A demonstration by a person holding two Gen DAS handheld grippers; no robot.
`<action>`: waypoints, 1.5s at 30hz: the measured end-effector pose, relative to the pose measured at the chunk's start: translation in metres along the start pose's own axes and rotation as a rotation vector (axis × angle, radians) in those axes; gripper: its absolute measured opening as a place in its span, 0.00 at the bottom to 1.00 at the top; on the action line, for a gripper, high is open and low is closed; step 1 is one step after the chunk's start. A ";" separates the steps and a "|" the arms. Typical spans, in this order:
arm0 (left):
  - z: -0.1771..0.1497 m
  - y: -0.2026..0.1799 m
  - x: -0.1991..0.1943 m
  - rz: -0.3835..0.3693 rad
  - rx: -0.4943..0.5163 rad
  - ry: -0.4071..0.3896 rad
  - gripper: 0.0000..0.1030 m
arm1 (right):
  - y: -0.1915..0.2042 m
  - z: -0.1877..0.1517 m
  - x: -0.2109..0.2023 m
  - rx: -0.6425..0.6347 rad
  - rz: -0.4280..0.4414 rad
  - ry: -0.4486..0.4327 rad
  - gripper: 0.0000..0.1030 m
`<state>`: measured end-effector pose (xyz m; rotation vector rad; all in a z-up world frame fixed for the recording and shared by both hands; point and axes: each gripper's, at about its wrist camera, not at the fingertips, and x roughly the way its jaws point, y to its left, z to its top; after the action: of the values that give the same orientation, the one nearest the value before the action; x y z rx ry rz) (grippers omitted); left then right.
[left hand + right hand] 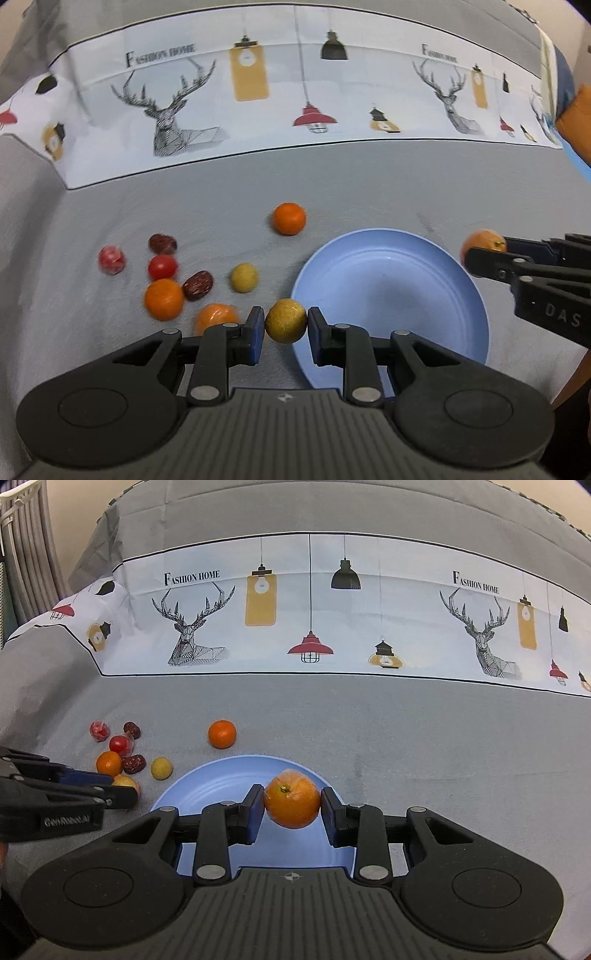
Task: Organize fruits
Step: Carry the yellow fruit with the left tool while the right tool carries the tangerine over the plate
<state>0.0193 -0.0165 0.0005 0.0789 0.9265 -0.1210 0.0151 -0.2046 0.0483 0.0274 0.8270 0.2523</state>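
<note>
i count four oranges: one in my right tongs (pixel 291 804), one lying alone beyond the plate (pixel 289 218), one in the cluster at the left (pixel 164 298) and a wrapped one just behind my left pad (pixel 216 318). there are two yellow round fruits, one in my left tongs (pixel 286 320) and one on the cloth (pixel 243 277), plus two dark red dates (pixel 162 243) (pixel 198 285), one red tomato (pixel 162 267) and one wrapped red fruit (pixel 111 259). there is one blue plate (pixel 476 295).
</note>
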 end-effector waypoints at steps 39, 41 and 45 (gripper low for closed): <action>0.002 0.000 0.003 -0.050 0.010 -0.011 0.27 | 0.001 0.000 0.002 -0.018 -0.011 0.002 0.34; 0.001 0.000 0.003 -0.049 0.010 -0.011 0.27 | 0.001 0.000 0.002 -0.017 -0.011 0.003 0.34; 0.001 -0.001 0.003 -0.048 0.009 -0.011 0.27 | 0.001 0.000 0.002 -0.017 -0.011 0.004 0.34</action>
<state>0.0221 -0.0176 -0.0011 0.0641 0.9169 -0.1697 0.0162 -0.2035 0.0466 0.0064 0.8282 0.2496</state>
